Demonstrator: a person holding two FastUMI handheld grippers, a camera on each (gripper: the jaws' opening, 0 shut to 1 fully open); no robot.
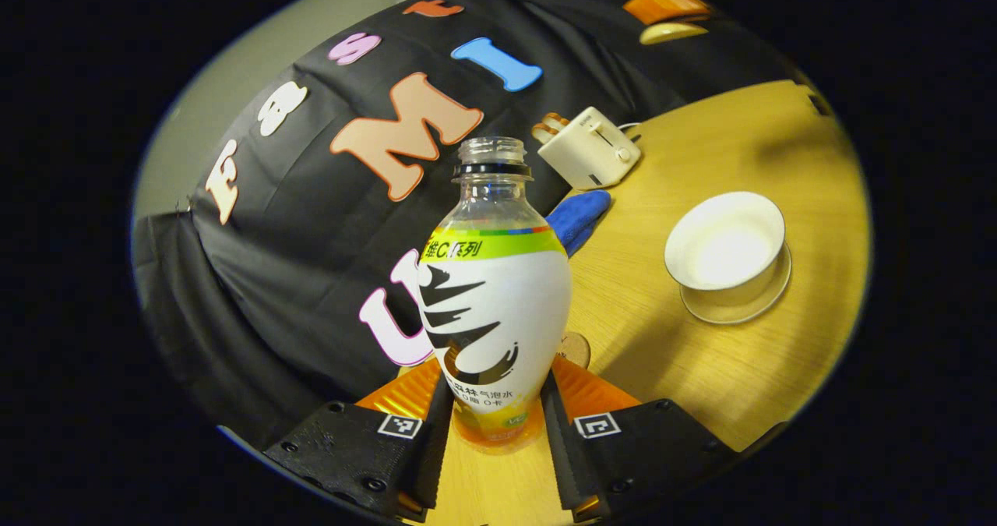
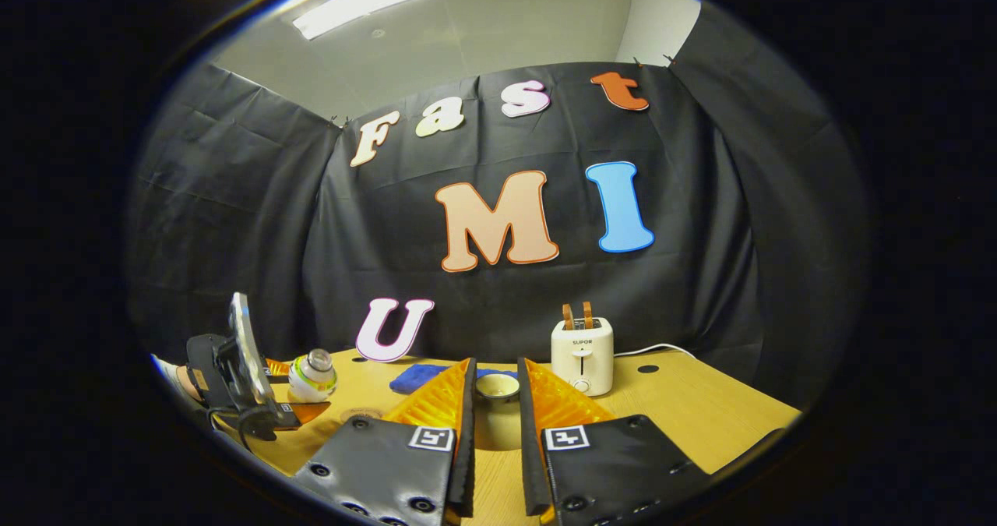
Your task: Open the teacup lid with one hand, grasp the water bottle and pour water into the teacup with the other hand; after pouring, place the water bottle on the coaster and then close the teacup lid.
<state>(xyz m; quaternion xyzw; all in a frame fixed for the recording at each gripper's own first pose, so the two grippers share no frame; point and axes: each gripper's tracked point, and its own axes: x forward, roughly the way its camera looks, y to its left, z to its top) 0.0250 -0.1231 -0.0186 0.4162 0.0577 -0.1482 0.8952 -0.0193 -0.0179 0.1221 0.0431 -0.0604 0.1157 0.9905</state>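
The water bottle, uncapped, sits clamped low on its body between the fingers of the left tool, near the coaster. The teacup stands open on its saucer on the surface, off to one side. The right tool is clamped on the teacup lid, held up. Judged: the bottle is gripped; tipping it over the teacup comes next.

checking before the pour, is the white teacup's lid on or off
Off: in the left gripper view the white teacup on its saucer shows an open rim and bare interior, no lid on it.
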